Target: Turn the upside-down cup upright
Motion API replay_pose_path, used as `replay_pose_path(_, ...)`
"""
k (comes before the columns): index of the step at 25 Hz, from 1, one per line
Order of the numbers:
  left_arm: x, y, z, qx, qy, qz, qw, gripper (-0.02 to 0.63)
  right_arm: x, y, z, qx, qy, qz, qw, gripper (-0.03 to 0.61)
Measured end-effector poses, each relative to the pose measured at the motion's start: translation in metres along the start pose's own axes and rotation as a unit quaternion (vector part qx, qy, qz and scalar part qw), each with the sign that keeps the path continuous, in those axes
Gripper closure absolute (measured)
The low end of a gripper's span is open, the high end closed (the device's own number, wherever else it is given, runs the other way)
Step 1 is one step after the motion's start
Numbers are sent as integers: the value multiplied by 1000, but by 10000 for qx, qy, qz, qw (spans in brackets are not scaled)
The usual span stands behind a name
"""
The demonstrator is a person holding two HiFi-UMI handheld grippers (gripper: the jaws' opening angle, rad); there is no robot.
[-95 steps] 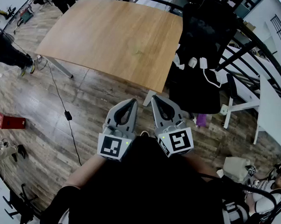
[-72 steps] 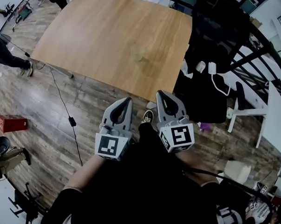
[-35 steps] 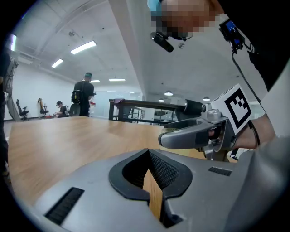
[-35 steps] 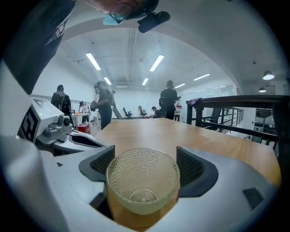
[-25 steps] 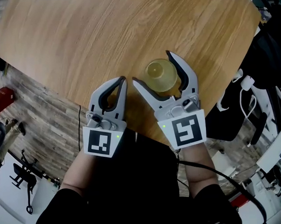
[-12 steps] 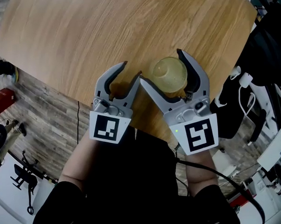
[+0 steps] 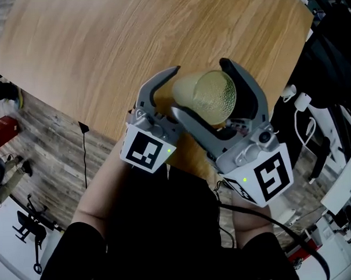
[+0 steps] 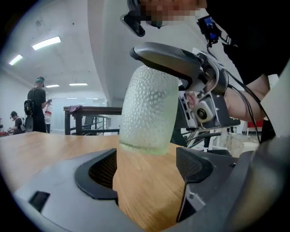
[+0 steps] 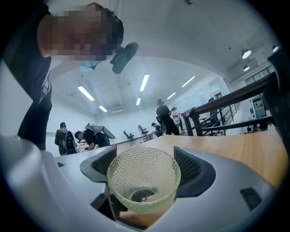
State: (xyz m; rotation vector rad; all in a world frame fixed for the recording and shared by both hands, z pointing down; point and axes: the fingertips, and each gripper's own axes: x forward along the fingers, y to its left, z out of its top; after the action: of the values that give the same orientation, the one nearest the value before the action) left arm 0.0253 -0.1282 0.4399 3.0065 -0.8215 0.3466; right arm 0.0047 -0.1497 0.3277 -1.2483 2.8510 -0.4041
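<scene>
Far left, head view: plank floor [image 7: 42, 154], a red item [image 7: 2, 128] lying on it, a black cable [image 7: 84, 147] running up toward the table edge. Next over: wooden table [image 7: 101, 41], near edge cutting diagonally across the frame.

Left of centre: left gripper [image 8: 147, 164], forearm coming in from below, marker cube facing up. Jaws wide apart, just been opening, gripping nothing. Only tabletop between the pads in the left gripper view, with the cup just beyond them and untouched. Outer jaw tip close by the cup's left side in the head view; touching or not, can't tell.

Centre: dimpled translucent yellow-green cup [image 7: 211, 97], over the near part of the table, clamped in the right gripper [image 7: 201, 88]. Appears clear of the tabletop. From the left gripper view: rim as the lower end, closed end on top, right under one curved right-gripper jaw. From the right gripper view: straight into the open mouth, base at the far end, one ribbed pad against each side of the wall.

Right of centre: right gripper's marker cube, angled toward the lower right. Far right: white adapter [image 7: 301, 102] on a white cord, off the table, against something black.
</scene>
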Motion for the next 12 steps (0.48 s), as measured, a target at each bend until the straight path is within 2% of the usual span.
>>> replay_pose_path(5, 1, 5, 8, 92, -268, 130, 9995, 219, 2, 4, -8, 415, 2, 190, 9990, 193)
replay_pose_path(6, -1, 5, 7, 97, -271, 152, 9995, 240, 2, 4, -9, 506, -8, 195, 9985, 193)
replay_pose_path(7, -3, 5, 7, 96, -269, 170, 9994, 313, 1, 3, -10, 593, -19, 196, 9980, 193)
replay_pose_path(8, -5, 5, 6, 88, -268, 178, 9994, 330, 1, 2, -11, 676, -32, 197, 9975, 193)
replay_pose_path(12, -9, 2, 4, 1, -211, 110, 9997, 328, 2, 3, -15, 811, -21, 235, 9964, 193)
